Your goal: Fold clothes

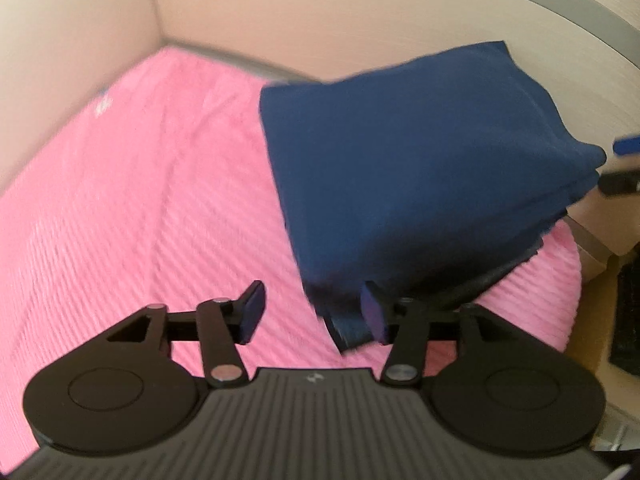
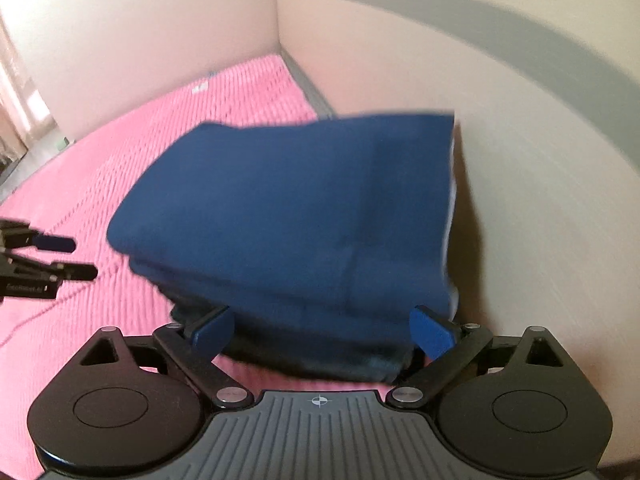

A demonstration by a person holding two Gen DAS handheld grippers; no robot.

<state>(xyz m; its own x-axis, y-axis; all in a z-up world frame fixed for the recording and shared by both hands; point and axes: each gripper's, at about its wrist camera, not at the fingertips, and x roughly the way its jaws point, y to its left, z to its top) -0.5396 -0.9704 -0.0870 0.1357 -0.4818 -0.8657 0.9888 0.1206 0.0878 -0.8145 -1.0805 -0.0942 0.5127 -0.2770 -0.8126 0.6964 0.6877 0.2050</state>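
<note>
A: While both cameras looked along their fingers, where did the clothes sit?

B: A folded navy garment [image 1: 424, 168] lay in a stack on the pink ribbed bedspread [image 1: 132, 208], at the far right of the bed, close to the cream wall [image 1: 480, 12]. Under it a darker layer of cloth showed at the near edge; I could not tell whether that was a separate piece.

A: Any box or basket holding things?

B: None that I could make out. The stack sat straight on the bedspread.

A: And the left claw [image 1: 314, 312]?

B: Its jaws stood apart with only pink cover between them. Its right finger [image 1: 374, 312] was at the stack's near left corner; whether it touched the cloth, I could not tell. It gripped nothing.

A: The right claw [image 2: 324, 334]?

B: Spread wide, one finger [image 2: 212, 330] at each side of the stack's near edge, the cloth lying in the gap. The jaws were not closed on it.

A: What did one view give that the other did not?

B: The right wrist view showed the left claw [image 2: 60, 256] from the side, out over the bedspread to the left of the stack. The left wrist view caught the bed's rounded near right edge and something dark [image 1: 628, 316] beyond it, too blurred to name.
</note>
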